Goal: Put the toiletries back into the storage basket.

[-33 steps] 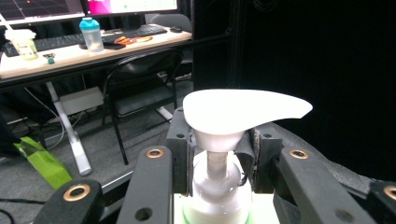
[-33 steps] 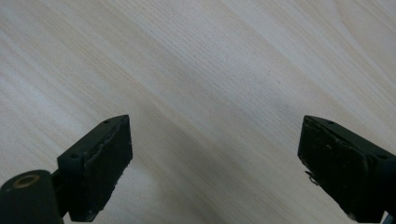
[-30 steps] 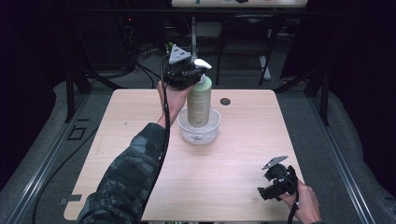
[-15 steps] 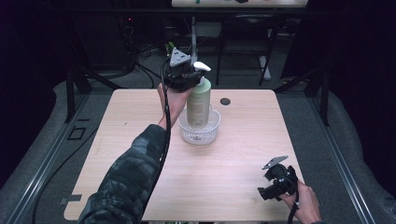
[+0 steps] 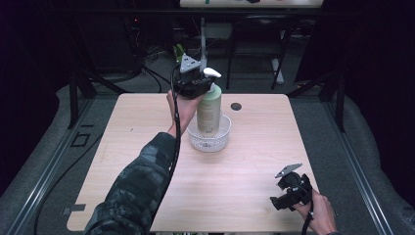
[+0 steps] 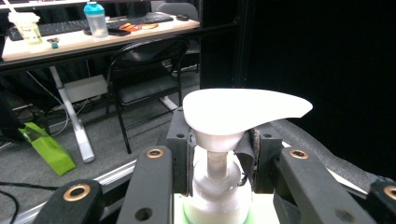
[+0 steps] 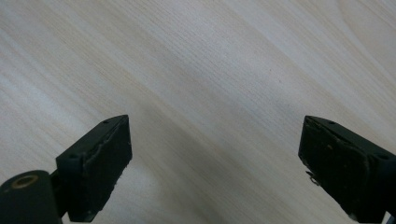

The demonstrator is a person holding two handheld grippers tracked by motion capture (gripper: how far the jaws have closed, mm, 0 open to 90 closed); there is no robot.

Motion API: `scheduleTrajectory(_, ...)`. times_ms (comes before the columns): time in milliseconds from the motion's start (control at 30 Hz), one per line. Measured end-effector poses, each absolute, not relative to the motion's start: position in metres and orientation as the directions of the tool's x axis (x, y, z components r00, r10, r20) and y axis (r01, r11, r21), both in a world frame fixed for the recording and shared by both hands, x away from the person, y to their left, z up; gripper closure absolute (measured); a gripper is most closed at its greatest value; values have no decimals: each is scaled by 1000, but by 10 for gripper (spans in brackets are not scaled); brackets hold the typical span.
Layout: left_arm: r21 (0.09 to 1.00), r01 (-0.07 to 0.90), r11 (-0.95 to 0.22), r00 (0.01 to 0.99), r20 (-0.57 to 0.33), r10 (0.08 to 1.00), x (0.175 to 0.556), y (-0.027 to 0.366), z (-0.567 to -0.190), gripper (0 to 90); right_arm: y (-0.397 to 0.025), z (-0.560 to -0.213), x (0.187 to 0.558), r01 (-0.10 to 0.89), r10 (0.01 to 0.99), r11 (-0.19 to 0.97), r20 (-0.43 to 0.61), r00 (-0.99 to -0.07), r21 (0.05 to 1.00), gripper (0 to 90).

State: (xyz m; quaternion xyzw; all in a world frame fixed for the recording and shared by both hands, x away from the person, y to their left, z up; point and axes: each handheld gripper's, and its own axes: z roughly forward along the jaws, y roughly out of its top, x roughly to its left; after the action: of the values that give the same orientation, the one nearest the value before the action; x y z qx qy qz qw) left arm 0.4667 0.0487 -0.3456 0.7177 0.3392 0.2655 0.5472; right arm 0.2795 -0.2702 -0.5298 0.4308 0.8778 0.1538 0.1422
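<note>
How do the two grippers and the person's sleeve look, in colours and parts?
Both grippers are black. The left gripper carries a grey three-cornered plate and trails a black cable along the arm. Its jaws show brass-coloured rivets in its own view. The sleeve is a dark camouflage pattern. The right gripper also bears a grey plate.

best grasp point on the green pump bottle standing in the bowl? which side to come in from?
Probably the narrow neck under the white pump head, jaws level, coming from the near-left. The pump bottle stands upright in the white bowl, whose rim screens its base. The left gripper grips exactly there; the head's overhang likely stops upward slip.
</note>
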Motion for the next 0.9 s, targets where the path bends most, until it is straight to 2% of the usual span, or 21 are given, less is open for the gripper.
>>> scheduleTrajectory(333,965,202,-170,627,6,779,466,48,-352,678,-271,-531,280,714,798,582,-103,-594,388,30)
scheduleTrajectory(900,966,208,-154,607,-4,795,467,48,-366,678,-270,-532,280,711,794,588,-107,-598,386,0)
